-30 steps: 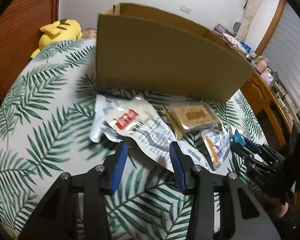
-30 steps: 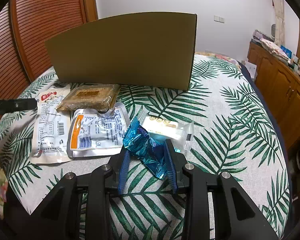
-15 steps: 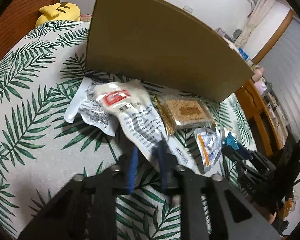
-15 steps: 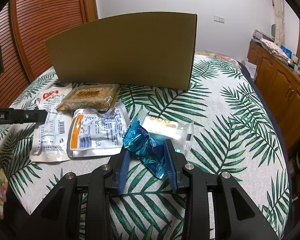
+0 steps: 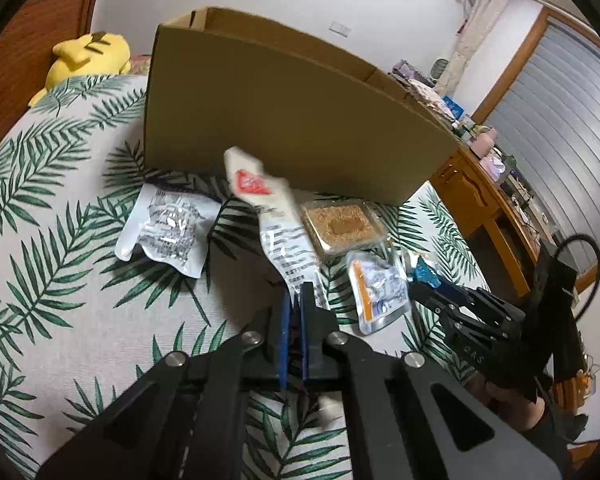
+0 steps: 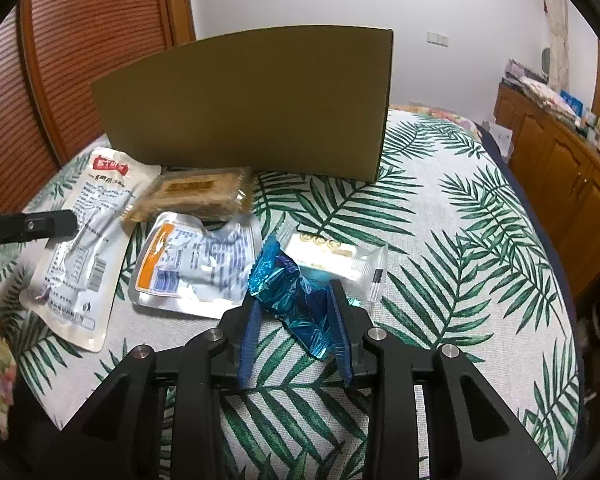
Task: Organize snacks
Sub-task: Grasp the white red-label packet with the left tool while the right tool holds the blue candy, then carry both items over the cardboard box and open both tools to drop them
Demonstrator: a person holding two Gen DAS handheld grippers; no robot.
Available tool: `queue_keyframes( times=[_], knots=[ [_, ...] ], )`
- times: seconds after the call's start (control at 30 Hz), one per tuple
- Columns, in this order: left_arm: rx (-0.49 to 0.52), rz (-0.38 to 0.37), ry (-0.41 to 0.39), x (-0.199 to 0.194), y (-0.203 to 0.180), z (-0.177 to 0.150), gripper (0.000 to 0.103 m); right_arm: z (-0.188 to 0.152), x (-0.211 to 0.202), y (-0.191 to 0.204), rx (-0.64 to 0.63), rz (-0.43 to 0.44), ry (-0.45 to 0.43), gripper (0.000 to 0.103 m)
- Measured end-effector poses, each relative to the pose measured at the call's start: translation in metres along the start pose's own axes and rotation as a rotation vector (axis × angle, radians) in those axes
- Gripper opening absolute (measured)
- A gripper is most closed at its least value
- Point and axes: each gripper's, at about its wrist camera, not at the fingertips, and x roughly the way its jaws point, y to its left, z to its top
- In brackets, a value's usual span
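My left gripper (image 5: 294,294) is shut on the long white snack pouch with a red label (image 5: 268,208) and holds it lifted off the bed, in front of the open cardboard box (image 5: 284,116). The pouch also shows in the right wrist view (image 6: 88,220), with the left gripper's tip (image 6: 56,222) on it. My right gripper (image 6: 294,300) is shut on a crumpled blue foil snack (image 6: 288,284) resting on the leaf-print cover. A brown biscuit pack (image 6: 196,196), a silver-and-orange pouch (image 6: 196,264) and a white wrapped bar (image 6: 336,260) lie between.
Another silver pouch (image 5: 168,228) lies left of the lifted one. A yellow plush toy (image 5: 88,56) sits at the far left beside the box. Wooden cabinets (image 6: 560,168) with clutter run along the right of the bed (image 6: 480,240).
My left gripper closed from open onto the white red-label pouch and raised it off the cover, baring the silver pouch under it. The right gripper stayed still on the blue foil snack.
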Motion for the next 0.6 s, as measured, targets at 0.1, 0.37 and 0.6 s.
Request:
queue_keyframes(
  times=[0.1,0.37,0.6],
  knots=[
    [0.035,-0.002,-0.022,-0.008,-0.005,0.0,0.0,0.001,-0.002,-0.003,0.012,0.004,0.001,0.026],
    [0.088,-0.017,-0.057,-0.026,-0.015,0.004,0.0,0.007,-0.015,0.004,-0.004,-0.005,-0.017,0.023],
    [0.126,-0.025,-0.09,-0.04,-0.023,0.008,0.0,0.019,-0.038,0.007,0.017,0.007,-0.061,0.023]
  ],
)
